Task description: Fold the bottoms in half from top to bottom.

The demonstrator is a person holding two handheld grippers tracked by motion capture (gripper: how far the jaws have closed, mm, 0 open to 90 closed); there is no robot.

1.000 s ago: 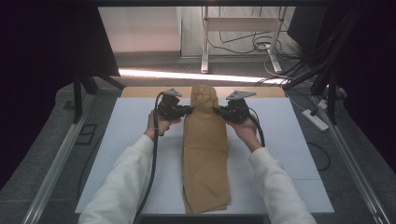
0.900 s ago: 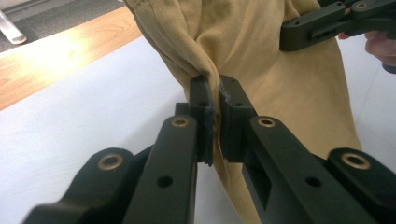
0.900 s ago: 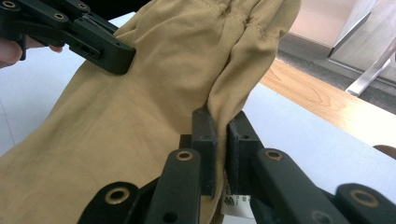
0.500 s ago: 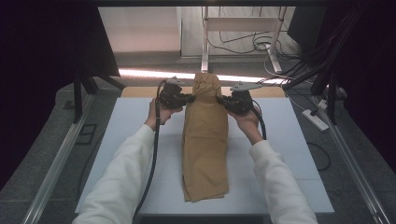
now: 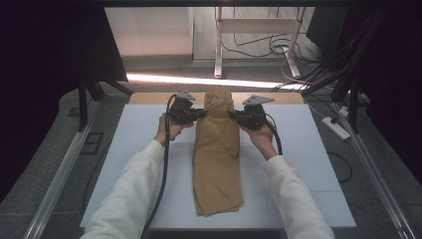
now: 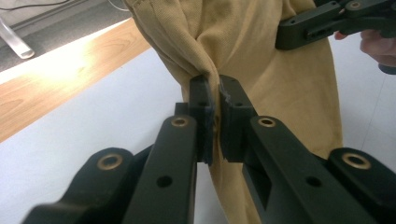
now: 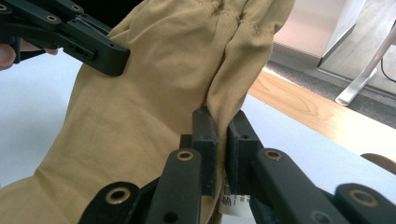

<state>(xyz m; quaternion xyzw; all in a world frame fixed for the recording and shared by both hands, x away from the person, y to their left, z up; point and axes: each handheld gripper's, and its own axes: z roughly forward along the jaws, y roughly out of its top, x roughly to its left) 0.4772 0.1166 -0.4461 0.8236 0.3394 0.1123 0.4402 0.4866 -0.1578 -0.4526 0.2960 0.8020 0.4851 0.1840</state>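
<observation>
Nearest the person, the folded tan trousers (image 5: 217, 164) lie lengthwise on the white table top (image 5: 124, 149), their near end flat, well short of both grippers. Farther along, the left gripper (image 5: 201, 113) pinches a fold of the cloth's left edge between nearly closed jaws, and the right gripper (image 5: 233, 115) clamps the opposite edge likewise, with a white label (image 7: 232, 200) just under its jaws. Between them the far end is lifted and bunched. Beyond the grippers runs a wooden strip (image 5: 149, 97).
</observation>
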